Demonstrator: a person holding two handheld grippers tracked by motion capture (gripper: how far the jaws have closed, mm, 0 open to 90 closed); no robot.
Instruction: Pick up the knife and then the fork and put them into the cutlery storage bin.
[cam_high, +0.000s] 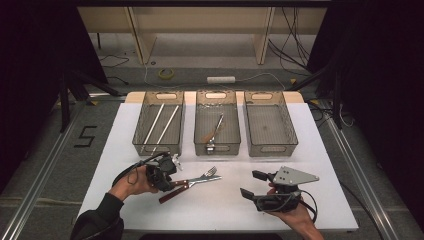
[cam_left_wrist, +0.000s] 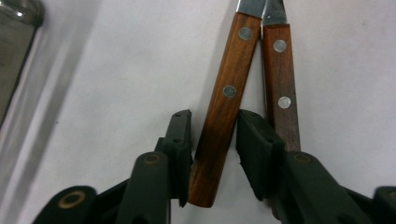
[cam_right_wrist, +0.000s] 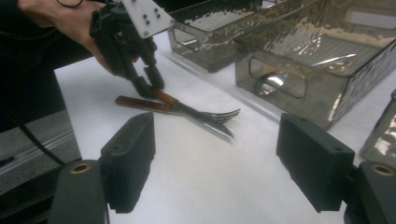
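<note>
- Left gripper (cam_left_wrist: 214, 140): jaws straddle one wooden handle, not yet clamped.
- Fork (cam_high: 200, 178) and knife (cam_high: 182, 188): touching, on white table (cam_high: 310, 150) before the trays.
- Advice: squeeze squarely on that handle alone, clear of its neighbour.
- Right gripper (cam_right_wrist: 215, 161): wide open, empty.

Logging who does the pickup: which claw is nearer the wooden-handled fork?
Left. The left claw straddles one wooden handle of the fork and knife pair; the right claw waits apart, open.
</note>
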